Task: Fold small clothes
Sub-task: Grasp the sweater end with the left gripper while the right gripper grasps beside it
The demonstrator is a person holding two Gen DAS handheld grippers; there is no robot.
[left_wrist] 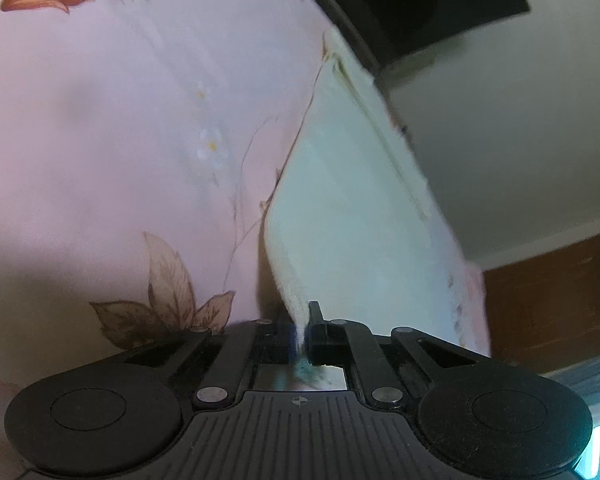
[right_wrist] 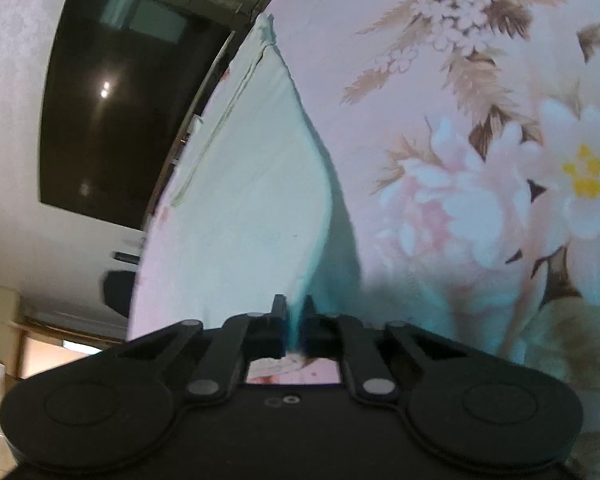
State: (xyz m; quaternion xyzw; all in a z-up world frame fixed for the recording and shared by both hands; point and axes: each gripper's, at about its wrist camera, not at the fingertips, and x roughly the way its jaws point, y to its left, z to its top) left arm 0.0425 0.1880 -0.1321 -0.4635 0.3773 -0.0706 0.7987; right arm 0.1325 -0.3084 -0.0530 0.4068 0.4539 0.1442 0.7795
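Both claws, left claw and right claw, are closed on one edge of the pale cloth (two corners, probably), so it can be folded over the flowered sheet.

Open floral bedsheet beside the pale cloth; dark screen beyond the edge.

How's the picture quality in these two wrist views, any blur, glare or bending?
Left wrist: the pale cloth is smeared, its edges soft; strong fisheye curves the floral sheet. Right wrist: a lamp glares off the dark screen, and the cloth's shadow falls on the sheet.
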